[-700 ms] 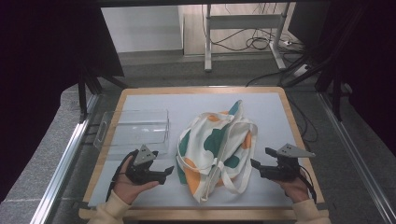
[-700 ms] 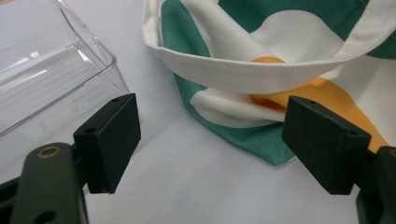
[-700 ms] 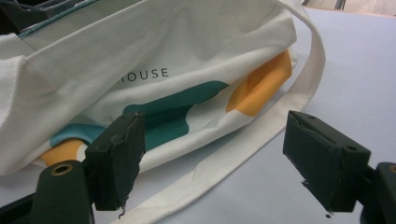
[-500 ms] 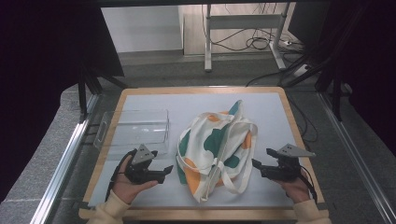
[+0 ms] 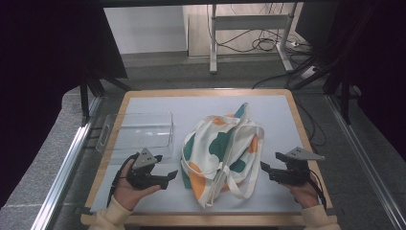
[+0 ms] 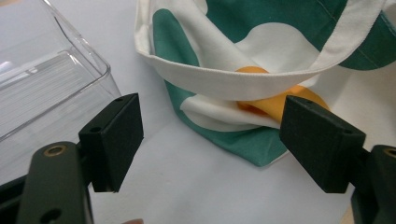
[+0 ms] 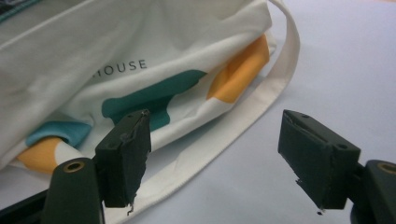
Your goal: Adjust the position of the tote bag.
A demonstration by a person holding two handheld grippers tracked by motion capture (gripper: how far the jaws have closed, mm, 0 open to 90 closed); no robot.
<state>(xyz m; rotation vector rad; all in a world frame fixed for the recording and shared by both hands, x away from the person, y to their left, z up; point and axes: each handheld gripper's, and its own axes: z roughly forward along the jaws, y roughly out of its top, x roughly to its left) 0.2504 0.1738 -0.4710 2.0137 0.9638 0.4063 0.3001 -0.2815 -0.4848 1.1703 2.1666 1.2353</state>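
Observation:
A white cloth tote bag point(image 5: 221, 149) with green and orange patches lies crumpled in the middle of the white table top point(image 5: 191, 108). My left gripper point(image 5: 167, 177) sits just left of the bag's near corner, open and empty. In the left gripper view the bag's rim point(image 6: 224, 79) and green corner lie ahead between the open jaws. My right gripper point(image 5: 265, 168) is at the bag's right side, open, holding nothing. The right gripper view shows the bag point(image 7: 140, 60) with its white strap point(image 7: 243, 116) running across the table just past the jaws.
A clear plastic box point(image 5: 139, 130) stands left of the bag, close behind my left gripper; its corner point(image 6: 56, 79) is near the left jaw. The table has a wooden rim point(image 5: 306, 139). Bare white surface lies at the back and at the front right.
Both grippers have barely moved; the right one has shifted slightly. The bag and the box lie as before.

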